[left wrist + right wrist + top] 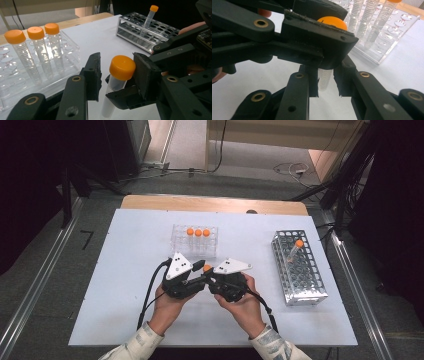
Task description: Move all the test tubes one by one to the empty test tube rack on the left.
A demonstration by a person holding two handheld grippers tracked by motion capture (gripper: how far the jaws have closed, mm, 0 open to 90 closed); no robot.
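A clear tube with an orange cap [206, 268] is held upright just above the white table between both grippers. My right gripper [325, 83] is shut on the tube's lower body [324, 78]. My left gripper [117, 72] stands open around the orange cap [122, 67]; the cap touches its right jaw and a gap shows at its left jaw. In the high view the left gripper [202, 270] and right gripper [210, 276] meet at the middle of the table, jaws crossed.
A clear plastic rack [195, 242] with three orange-capped tubes [35, 50] stands just beyond the grippers. A metal mesh rack [300, 270] at the right holds one tilted tube [296, 249]. The white board [125, 270] has bare room left and front.
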